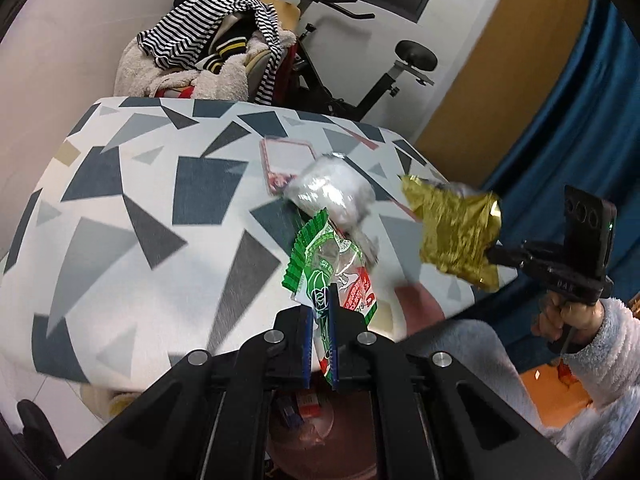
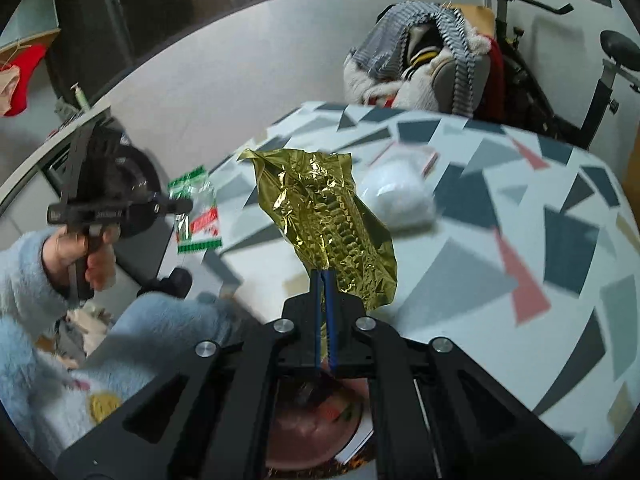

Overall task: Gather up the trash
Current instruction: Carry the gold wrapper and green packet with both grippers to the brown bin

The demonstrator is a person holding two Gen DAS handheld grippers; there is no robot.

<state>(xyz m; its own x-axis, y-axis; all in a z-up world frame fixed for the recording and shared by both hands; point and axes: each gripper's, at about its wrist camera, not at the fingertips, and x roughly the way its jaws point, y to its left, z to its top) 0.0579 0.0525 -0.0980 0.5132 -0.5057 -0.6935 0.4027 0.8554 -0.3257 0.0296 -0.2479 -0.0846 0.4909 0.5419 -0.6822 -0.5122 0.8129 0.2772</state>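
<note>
Left wrist view. The left gripper (image 1: 322,300) is clamped on a green, white and red plastic wrapper (image 1: 328,268), whose lower end passes between the blue finger pads (image 1: 307,344) and whose upper end fans out above them. At the right edge, the right gripper (image 1: 494,254) appears from the side, closed on a crumpled gold foil wrapper (image 1: 456,232); a hand (image 1: 560,316) in a fluffy pale sleeve (image 1: 608,344) grips its handle. Both wrappers are held up over the near edge of a table (image 1: 132,200) covered in a cloth of grey, dark blue and pink shards. On the cloth beyond the wrappers lie a clear bag of white material (image 1: 332,188) and, touching it behind, a flat red-edged packet (image 1: 280,160). Below the fingers a reddish round bin (image 1: 320,440) holds scraps. Only this view shows the blue curtain (image 1: 580,140) on the right.

Right wrist view. The right gripper (image 2: 323,276) pinches the bottom edge of the gold foil wrapper (image 2: 324,216), which stands upright above the pads. The left gripper (image 2: 182,208), seen from the side at left with its hand (image 2: 80,252), carries the green wrapper (image 2: 196,212). The white bag (image 2: 396,196) rests on the table (image 2: 520,240) beyond the foil. The bin (image 2: 312,420) sits under the fingers. Only this view shows the dark doorway and a red cloth (image 2: 24,72) at far left.

Both views include a chair piled with striped clothing (image 1: 208,36) (image 2: 420,52) and an exercise bike (image 1: 360,60) (image 2: 560,60) behind the table.
</note>
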